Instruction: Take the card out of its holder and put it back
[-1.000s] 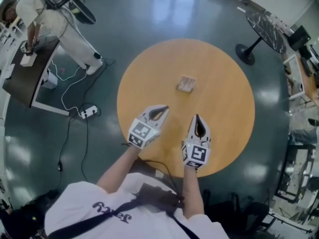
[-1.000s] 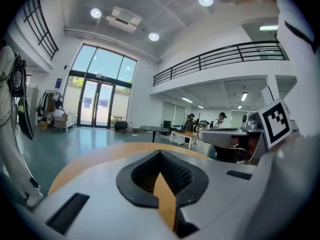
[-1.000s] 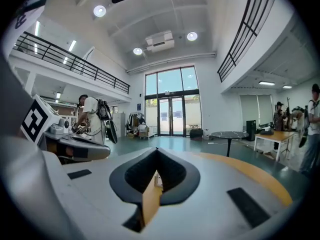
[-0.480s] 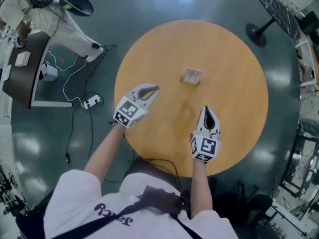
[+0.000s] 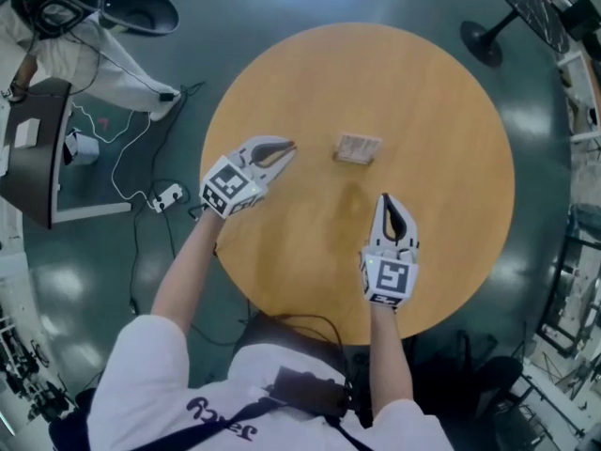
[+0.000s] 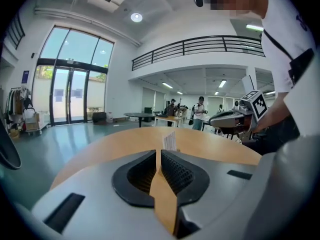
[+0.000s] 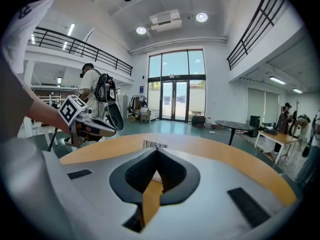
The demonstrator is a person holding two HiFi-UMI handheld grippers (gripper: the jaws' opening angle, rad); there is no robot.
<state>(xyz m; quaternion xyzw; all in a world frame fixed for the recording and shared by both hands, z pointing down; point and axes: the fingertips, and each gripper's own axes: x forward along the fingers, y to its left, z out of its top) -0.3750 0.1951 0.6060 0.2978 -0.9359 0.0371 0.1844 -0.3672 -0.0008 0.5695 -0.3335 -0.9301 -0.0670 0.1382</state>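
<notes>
A small holder with a white card standing in it sits near the middle of the round wooden table. The card shows edge-on in the left gripper view, and its barcode edge shows in the right gripper view. My left gripper hovers left of the holder, pointing at it. Its jaws are only starting to part, leaving a thin slit with nothing in it. Nearer to me than the holder, my right gripper has its jaws together and empty.
A person stands beyond the table at the far left beside a dark desk. A power strip and cables lie on the floor to the left. A black table stand is at the far right.
My left gripper has moved out to the left and farther from me, level with the card holder. The right gripper has shifted slightly right, so the two grippers stand wider apart.
</notes>
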